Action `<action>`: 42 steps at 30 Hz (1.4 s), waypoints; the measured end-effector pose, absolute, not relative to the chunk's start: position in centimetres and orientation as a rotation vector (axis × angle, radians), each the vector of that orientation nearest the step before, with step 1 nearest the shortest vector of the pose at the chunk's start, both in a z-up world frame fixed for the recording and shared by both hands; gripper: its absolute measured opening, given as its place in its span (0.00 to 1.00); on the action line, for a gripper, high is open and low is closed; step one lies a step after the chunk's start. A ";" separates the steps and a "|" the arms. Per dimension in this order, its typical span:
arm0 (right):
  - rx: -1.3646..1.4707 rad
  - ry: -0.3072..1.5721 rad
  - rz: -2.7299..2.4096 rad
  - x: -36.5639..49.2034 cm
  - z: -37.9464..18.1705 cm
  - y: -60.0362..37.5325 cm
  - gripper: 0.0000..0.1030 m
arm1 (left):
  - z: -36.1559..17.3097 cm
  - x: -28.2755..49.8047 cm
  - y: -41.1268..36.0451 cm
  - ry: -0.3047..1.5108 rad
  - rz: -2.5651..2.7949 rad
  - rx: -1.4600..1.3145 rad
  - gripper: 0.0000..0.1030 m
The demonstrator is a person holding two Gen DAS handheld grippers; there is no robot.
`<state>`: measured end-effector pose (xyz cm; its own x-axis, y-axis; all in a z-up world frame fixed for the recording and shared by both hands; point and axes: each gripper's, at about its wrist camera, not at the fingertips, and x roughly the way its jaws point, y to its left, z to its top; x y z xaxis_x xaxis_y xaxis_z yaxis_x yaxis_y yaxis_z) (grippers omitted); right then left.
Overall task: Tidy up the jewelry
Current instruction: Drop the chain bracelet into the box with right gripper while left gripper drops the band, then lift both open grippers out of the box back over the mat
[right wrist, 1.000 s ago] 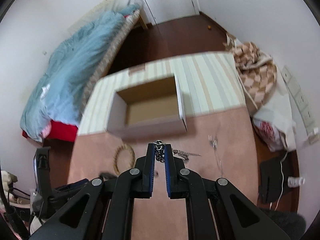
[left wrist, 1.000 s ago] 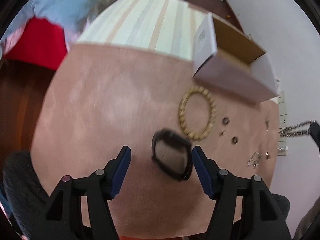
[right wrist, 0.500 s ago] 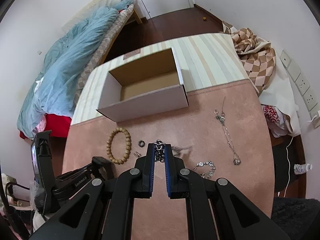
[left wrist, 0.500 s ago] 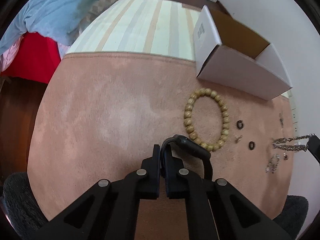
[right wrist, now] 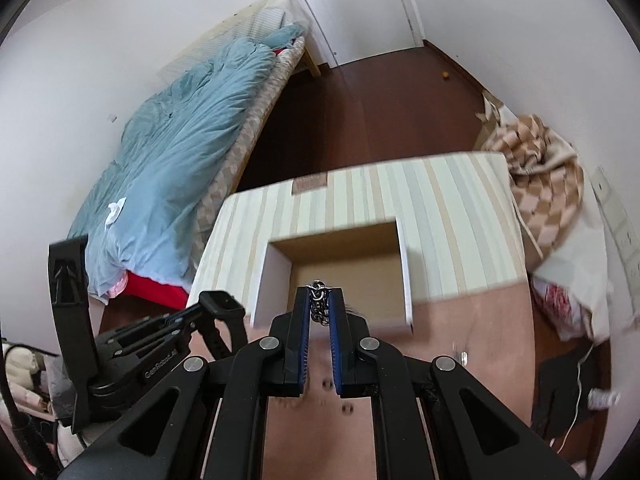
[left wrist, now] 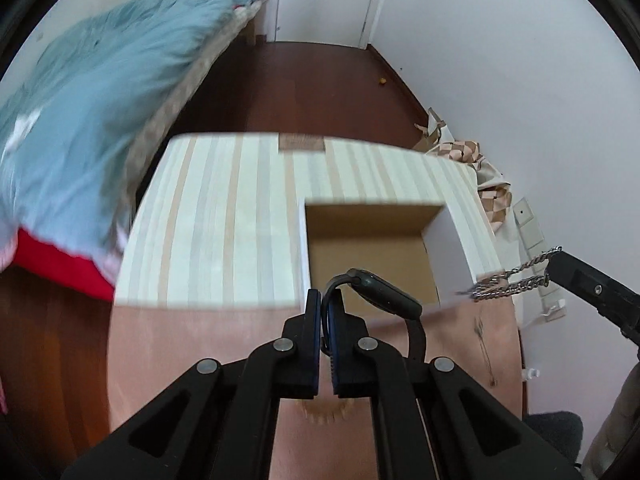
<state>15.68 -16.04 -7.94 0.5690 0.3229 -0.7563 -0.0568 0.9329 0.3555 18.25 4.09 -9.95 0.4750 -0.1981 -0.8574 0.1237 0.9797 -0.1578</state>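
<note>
- Lifted off the pink mat since a second ago, the watch (left wrist: 384,292) hangs by its strap from the clamped left gripper (left wrist: 324,300), before the cardboard box (left wrist: 368,256)
- The right gripper (right wrist: 320,300) pinches a silver chain (right wrist: 319,304); best carry both over the box's opening before letting go

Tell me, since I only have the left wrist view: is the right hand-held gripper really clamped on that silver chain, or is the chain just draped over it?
Observer: Clamped. In the right wrist view, the right hand-held gripper has its blue pads shut on the silver chain, with links bunched at the tips.
Operator: The black watch blocks part of the cardboard box floor for me. Is anything inside?
Observer: The floor that shows in the right wrist view is bare; the nearest strip is hidden behind the gripper tips.
Operator: How does the watch sit?
Observer: From that side, its strap hangs loose below the left hand-held gripper.
</note>
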 end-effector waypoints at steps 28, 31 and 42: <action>0.038 1.147 0.018 22.5 -14.9 -16.3 0.94 | -11.5 23.8 3.7 1.072 0.031 0.047 1.00; 0.000 1.129 -0.007 21.4 -15.3 -15.8 0.97 | -11.8 22.2 4.2 1.059 0.055 0.051 1.00; -0.018 1.086 -0.016 18.0 -13.9 -14.5 0.97 | -10.2 17.2 4.1 1.033 0.067 0.067 1.00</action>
<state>18.04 -14.45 -13.90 0.4659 -0.0215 -0.8846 0.0042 0.9997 -0.0221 17.16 4.06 -10.25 0.5104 0.0875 -0.8555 -0.0241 0.9959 0.0874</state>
